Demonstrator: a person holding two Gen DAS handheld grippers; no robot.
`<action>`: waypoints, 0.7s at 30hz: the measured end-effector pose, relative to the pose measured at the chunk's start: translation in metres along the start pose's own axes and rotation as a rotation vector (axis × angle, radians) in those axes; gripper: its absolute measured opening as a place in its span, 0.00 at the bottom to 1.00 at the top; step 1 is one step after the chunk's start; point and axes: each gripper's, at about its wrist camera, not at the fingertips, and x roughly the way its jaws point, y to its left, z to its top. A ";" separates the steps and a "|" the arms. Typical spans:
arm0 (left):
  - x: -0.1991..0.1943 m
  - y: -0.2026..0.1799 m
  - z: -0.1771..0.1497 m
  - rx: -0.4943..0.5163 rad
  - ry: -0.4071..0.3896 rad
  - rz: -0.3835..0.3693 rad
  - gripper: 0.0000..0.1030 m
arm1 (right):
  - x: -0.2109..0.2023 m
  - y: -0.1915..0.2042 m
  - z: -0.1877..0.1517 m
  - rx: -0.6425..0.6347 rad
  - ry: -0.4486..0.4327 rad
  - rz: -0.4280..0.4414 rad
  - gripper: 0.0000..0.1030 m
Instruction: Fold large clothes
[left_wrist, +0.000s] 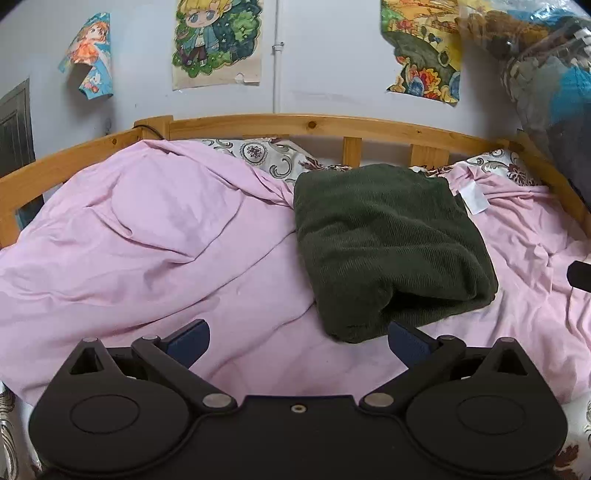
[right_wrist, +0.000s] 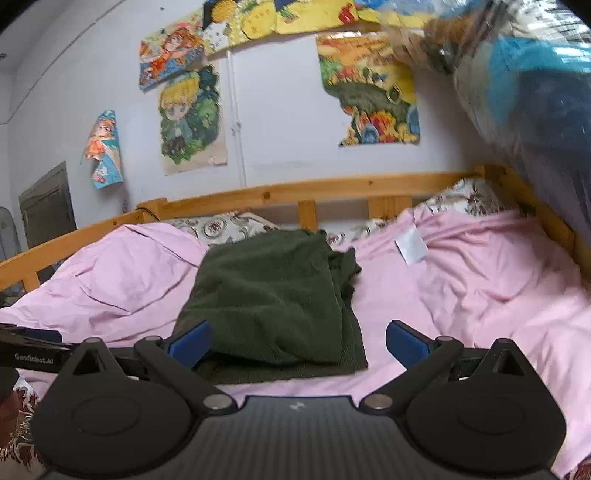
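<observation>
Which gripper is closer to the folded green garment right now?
Right, by a little. The right gripper faces the green garment, its near edge between the open fingers. The left gripper sits off its left corner, mostly over the pink sheet.

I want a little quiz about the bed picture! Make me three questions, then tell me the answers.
1. True or false: the left claw is squeezing the green garment.
2. What colour is the sheet under the garment?
   A. pink  B. yellow  C. white
3. Fill in: the garment lies ______ into a thick bundle.

Key
1. False; both the left and the right claw are open, holding nothing.
2. A
3. folded
</observation>
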 end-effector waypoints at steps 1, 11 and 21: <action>0.000 -0.002 -0.001 0.012 0.000 -0.001 0.99 | 0.001 0.000 -0.001 0.007 0.005 -0.002 1.00; 0.008 -0.010 -0.007 0.024 0.038 -0.009 0.99 | 0.010 0.004 -0.009 -0.011 0.033 0.017 1.00; 0.009 -0.011 -0.009 0.020 0.047 -0.005 0.99 | 0.011 0.006 -0.013 -0.021 0.047 0.029 1.00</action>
